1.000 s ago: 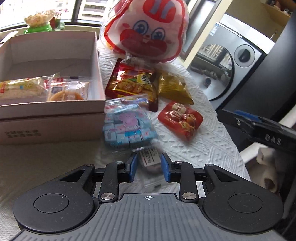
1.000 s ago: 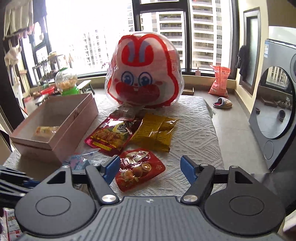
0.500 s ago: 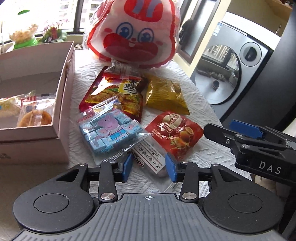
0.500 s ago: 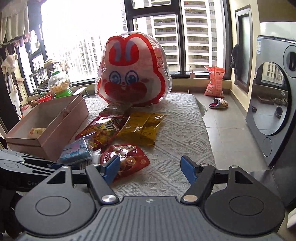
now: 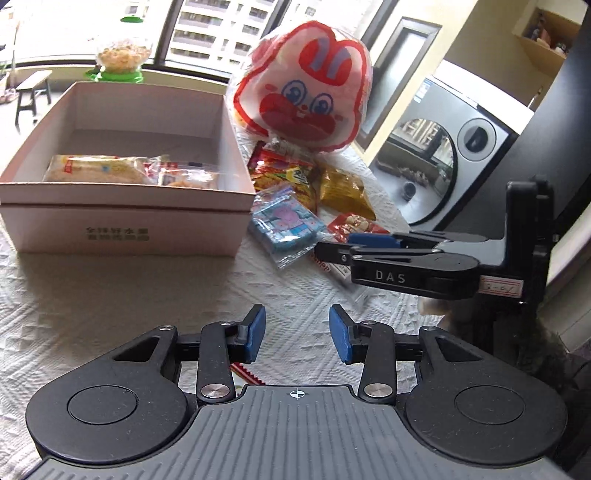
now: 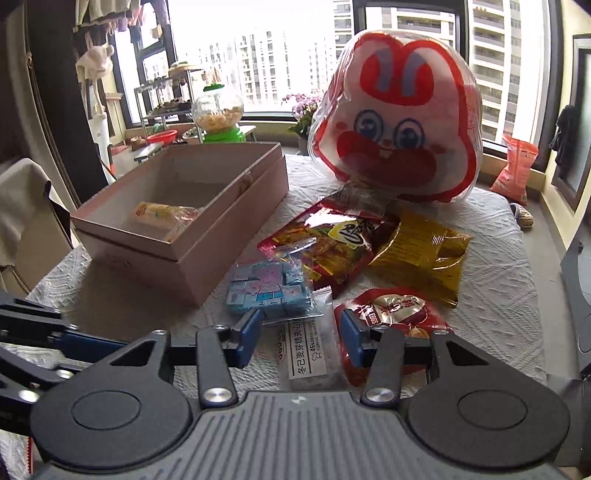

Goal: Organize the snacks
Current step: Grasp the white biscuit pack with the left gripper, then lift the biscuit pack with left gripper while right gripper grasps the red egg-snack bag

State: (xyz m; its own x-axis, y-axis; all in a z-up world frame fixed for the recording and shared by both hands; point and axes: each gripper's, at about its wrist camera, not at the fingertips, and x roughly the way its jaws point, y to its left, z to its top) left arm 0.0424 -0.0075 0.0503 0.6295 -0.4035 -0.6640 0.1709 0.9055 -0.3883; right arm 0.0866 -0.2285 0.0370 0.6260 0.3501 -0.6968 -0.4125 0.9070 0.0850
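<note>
Straddling clear packet, right gripper agape

In your left view the right gripper covers most of the red egg packet. Your right gripper's body hides the near end of the clear labelled packet.

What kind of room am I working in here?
Most likely a high-rise apartment's laundry or balcony room: a front-loading washing machine stands beside the snack table, clothes hang by the window, and apartment towers fill the view outside.
</note>
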